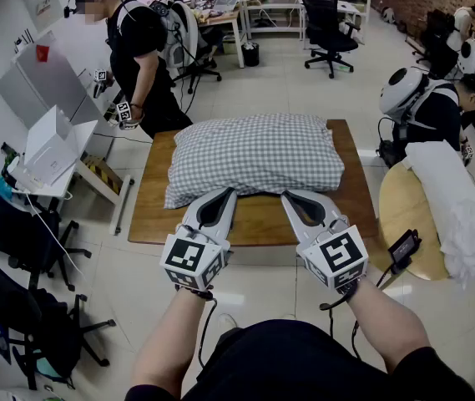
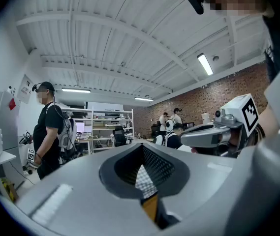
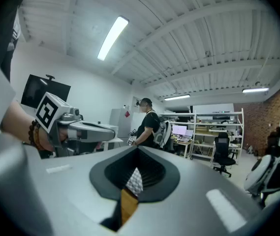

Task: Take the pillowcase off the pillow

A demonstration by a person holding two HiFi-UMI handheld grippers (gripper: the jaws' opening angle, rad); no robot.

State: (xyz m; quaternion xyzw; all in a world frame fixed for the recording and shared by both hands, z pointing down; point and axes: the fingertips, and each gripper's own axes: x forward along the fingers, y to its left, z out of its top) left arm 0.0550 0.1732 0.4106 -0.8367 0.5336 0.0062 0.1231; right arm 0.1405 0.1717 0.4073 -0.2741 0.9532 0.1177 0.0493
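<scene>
Pillowcase [image 1: 254, 153] in grey-and-white check covers the pillow all round, so none of the pillow itself shows. I judge the task to be at its very start: nothing is peeled back and the whole stripping is left to do. The cased pillow lies across the far half of the low wooden table [image 1: 149, 215]. Its long side runs from the left edge towards the right edge, and a strip of bare wood shows along the near edge. No open end of the case can be made out, so which side the pillow must leave by cannot be told. The left gripper [image 1: 227, 192] and the right gripper [image 1: 289, 195] sit side by side at the pillow's near long edge, tips touching or just at the fabric. Both gripper views show the jaws closed together. Check cloth and wood show only through the gap behind the tips, and no fold is plainly pinched. The pillowcase is the one container that matters, and it is full. A white box [image 1: 49, 144] stands on a side stand well off the table's left edge, and its contents are out of sight. A white bundle of bedding [image 1: 450, 199] lies on a round table [image 1: 396, 215] just beyond the right edge. One person [image 1: 137, 53] stands by the far left corner.
</scene>
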